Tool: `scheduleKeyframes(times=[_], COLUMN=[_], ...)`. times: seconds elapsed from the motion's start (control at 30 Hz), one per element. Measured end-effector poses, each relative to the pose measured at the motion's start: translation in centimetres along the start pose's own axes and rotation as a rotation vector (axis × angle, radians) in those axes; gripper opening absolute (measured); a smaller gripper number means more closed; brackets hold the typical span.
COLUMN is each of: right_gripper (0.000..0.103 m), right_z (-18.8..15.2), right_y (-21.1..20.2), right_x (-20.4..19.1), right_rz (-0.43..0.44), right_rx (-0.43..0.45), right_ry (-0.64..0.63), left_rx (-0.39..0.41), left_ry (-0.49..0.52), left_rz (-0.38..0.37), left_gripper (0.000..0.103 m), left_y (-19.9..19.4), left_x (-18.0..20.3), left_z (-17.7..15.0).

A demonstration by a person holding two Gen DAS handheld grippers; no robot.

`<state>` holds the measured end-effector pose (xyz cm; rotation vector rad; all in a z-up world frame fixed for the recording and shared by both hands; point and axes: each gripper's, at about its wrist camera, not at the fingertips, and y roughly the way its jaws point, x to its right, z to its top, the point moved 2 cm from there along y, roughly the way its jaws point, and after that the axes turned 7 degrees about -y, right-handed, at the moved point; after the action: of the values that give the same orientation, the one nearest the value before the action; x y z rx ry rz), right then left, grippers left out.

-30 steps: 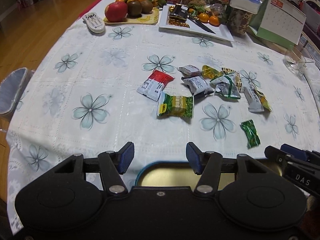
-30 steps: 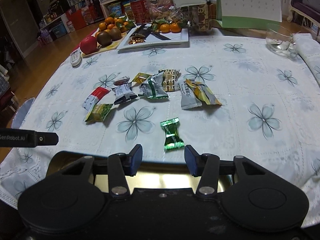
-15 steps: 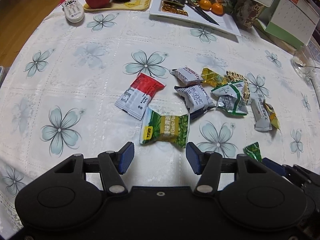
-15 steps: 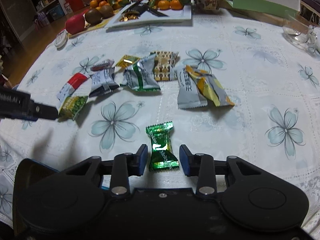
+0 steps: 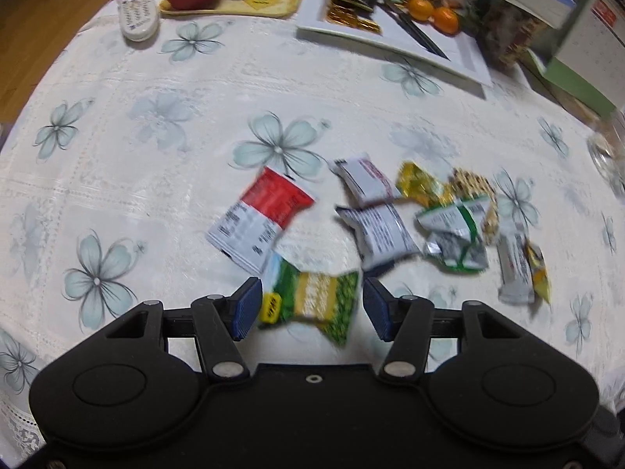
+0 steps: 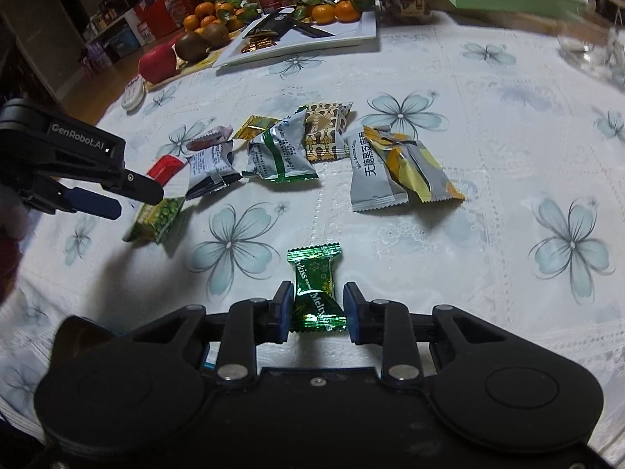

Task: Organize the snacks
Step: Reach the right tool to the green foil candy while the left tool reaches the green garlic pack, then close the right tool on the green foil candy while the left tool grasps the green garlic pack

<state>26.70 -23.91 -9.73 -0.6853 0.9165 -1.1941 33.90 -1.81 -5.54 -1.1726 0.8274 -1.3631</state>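
Jaws spread wide, the left gripper [image 5: 309, 309] straddles a green-and-yellow crinkled snack packet [image 5: 310, 301] lying flat on the white flower-print tablecloth [image 5: 156, 148]; the packet's long axis runs left to right across the gap, its ends close to the blue pads [image 5: 245, 308], nothing gripped yet. From the right wrist, the right gripper [image 6: 318, 312] is closing on a shiny green foil twist-wrapped candy [image 6: 316, 287] whose long axis points away from it, the near end between the pads, seemingly just touching, with the other packets farther off.

Wooden floor [image 5: 47, 19], cluttered shelves [image 6: 129, 19] beyond table [image 5: 136, 148]
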Motion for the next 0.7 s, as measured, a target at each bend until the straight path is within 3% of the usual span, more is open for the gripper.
scheduleKeyframes(times=[0.07, 0.17, 0.3, 0.6, 0.7], right_gripper=[0.029, 0.029, 0.029, 0.029, 0.029], right_z=[0.0, -0.1, -0.2, 0.0, 0.1], right_y=[-0.1, -0.3, -0.6, -1.5, -1.8], right_x=[-0.1, -0.5, -0.9, -0.9, -0.9], right_rz=[0.014, 0.019, 0.038, 0.058, 0.062], right_rx=[0.003, 0.008, 0.014, 0.046, 0.058], right_ry=[0.002, -0.019, -0.030, -0.037, -0.036], left_rx=[0.004, -0.002, -0.080, -0.160, -0.197], left_ry=[-0.028, -0.020, 0.015, 0.045, -0.004], left_rz=[0.008, 0.076, 0.164, 0.199, 0.181], left_gripper=[0.061, 0.061, 0.061, 0.064, 0.061], left_y=[0.1, 1.0, 2.8, 1.8, 1.6], left_x=[-0.2, 0.1, 0.7, 0.1, -0.4], left_z=[1.1, 2.0, 1.6, -0.9, -1.8])
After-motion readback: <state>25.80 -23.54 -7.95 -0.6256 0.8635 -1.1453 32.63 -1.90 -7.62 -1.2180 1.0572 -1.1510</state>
